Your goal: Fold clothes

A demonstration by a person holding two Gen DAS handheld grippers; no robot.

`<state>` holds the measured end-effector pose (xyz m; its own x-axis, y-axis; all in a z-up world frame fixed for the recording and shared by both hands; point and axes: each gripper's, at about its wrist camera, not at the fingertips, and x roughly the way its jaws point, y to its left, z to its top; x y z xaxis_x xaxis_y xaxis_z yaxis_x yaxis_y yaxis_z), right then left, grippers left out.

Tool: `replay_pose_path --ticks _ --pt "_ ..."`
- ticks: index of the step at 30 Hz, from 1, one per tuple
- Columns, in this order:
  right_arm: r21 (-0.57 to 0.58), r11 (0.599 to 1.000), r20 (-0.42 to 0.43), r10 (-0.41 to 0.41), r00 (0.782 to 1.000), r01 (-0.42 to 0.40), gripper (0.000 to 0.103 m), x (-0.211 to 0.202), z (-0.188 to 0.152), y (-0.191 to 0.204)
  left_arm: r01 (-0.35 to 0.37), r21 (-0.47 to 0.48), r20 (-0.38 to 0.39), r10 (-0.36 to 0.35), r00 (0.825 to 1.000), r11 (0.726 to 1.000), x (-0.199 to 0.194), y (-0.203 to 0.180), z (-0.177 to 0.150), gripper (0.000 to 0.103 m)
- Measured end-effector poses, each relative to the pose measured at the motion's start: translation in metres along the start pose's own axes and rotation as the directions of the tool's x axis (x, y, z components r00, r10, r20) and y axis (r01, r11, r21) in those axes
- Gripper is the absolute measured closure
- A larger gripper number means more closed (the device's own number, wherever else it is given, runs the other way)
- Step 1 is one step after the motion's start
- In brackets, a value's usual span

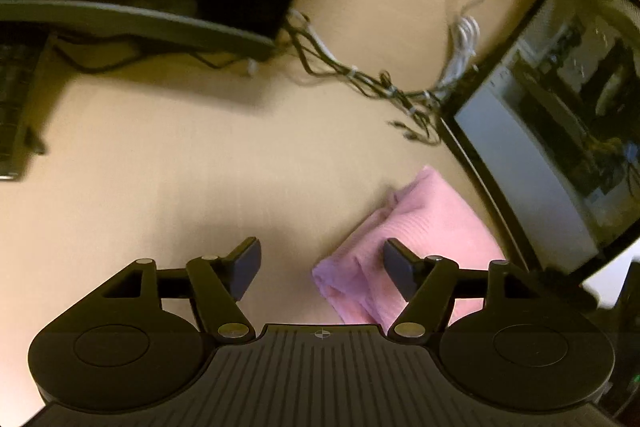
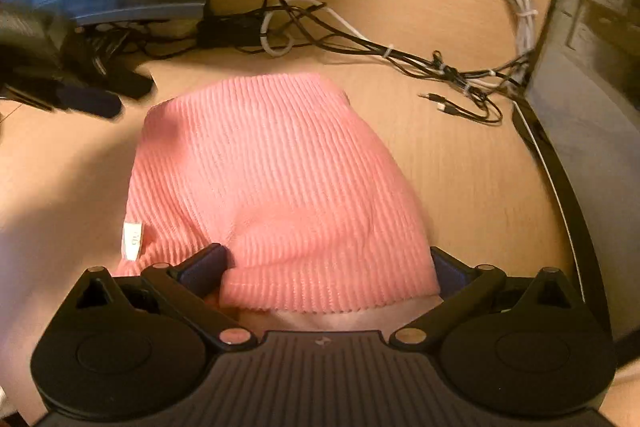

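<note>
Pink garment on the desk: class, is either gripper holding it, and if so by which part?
Neither. The left gripper is open over bare desk. The right gripper is wide open, straddling the pink garment's near hem without pinching it.

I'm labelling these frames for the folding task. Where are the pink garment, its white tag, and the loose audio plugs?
pink garment (image 2: pixel 272 179): right wrist view, middle of the ribbed top layer.
white tag (image 2: pixel 132 241): right wrist view, centre of the label at the garment's left edge.
audio plugs (image 2: pixel 434 99): right wrist view, plug tips on the desk.
</note>
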<state>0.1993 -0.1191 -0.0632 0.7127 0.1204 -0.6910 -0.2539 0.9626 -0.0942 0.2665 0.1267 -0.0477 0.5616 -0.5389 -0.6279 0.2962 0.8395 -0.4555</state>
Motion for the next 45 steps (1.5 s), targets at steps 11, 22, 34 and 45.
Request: replay_pose_path --ticks 11,22,34,45 --pt "0.096 0.991 0.02 0.089 0.996 -0.09 0.0 -0.037 0.02 -0.024 0.223 -0.011 -0.072 -0.223 0.972 0.975 0.031 -0.038 -0.007 0.024" --pt "0.057 0.998 -0.048 0.002 0.999 0.001 0.0 -0.016 -0.012 -0.03 0.159 0.057 -0.127 -0.151 0.98 0.986 0.049 -0.043 -0.009 0.023" --pt "0.134 0.99 0.056 0.043 0.998 -0.05 0.0 -0.036 0.038 -0.066 0.154 0.09 -0.144 -0.14 0.98 0.984 0.052 -0.037 -0.011 0.023" --pt "0.166 0.986 -0.088 -0.017 0.996 0.032 0.0 0.006 0.014 -0.052 0.149 0.099 -0.124 -0.136 0.983 0.984 0.059 -0.029 -0.004 0.023"
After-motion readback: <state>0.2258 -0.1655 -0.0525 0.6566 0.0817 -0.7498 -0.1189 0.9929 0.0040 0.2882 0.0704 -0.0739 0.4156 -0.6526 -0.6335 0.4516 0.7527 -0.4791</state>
